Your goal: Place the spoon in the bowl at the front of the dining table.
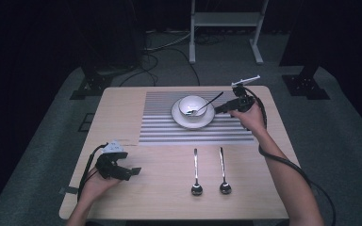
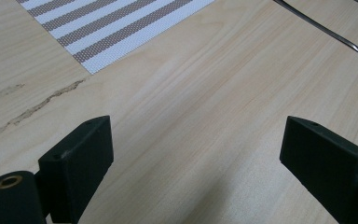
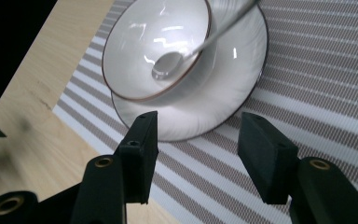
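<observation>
A white bowl (image 1: 191,103) (image 3: 135,42) stands on a white plate (image 1: 179,119) (image 3: 233,79) on the striped placemat (image 1: 160,122) (image 3: 317,70). A spoon (image 1: 209,101) (image 3: 168,65) rests in the bowl, its handle leaning out toward the right. My right gripper (image 1: 219,109) (image 3: 198,126) is open just right of the plate, with nothing between its jaws. Two more spoons (image 1: 195,169) (image 1: 223,167) lie side by side on the bare wood near the front. My left gripper (image 1: 134,172) (image 2: 196,135) hovers wide open over the front left of the table, holding nothing.
The placemat's corner (image 2: 107,23) and one spoon's handle (image 2: 335,35) show ahead of the left jaws. A rough scratch (image 2: 37,105) marks the wood. Beyond the table stand a white rack (image 1: 226,19) and dark stands (image 1: 306,80) on the floor.
</observation>
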Action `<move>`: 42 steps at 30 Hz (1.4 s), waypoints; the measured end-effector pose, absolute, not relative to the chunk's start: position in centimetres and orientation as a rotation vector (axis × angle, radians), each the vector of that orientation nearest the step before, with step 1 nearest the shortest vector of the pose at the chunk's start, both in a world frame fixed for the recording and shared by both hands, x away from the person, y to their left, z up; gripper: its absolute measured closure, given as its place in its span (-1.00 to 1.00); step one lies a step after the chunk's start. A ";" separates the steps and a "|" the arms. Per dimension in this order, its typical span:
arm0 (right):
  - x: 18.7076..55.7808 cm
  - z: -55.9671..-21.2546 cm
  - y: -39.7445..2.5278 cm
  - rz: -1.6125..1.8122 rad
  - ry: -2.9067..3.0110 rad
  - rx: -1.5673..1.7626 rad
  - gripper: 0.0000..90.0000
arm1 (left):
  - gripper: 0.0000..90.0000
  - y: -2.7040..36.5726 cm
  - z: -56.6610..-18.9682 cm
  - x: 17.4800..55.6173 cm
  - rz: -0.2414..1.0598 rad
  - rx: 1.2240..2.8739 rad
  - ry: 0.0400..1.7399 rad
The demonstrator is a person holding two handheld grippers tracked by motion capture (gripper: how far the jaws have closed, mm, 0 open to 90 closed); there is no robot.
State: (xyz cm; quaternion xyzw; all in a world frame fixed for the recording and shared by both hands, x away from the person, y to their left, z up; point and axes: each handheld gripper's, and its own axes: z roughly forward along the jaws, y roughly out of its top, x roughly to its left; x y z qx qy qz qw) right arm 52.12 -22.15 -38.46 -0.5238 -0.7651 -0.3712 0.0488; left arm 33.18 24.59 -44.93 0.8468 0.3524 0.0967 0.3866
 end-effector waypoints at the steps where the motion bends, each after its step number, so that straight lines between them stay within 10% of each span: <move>1: 51.9 -38.6 -22.3 -1.125 -2.331 -1.595 0.03 | -0.81 24.6 -44.9 33.2 0.247 2.160 0.895; 42: 44.5 -43.4 -25.4 -1.138 -2.356 -1.541 -0.03 | -0.81 24.9 -44.9 33.2 0.265 2.149 0.916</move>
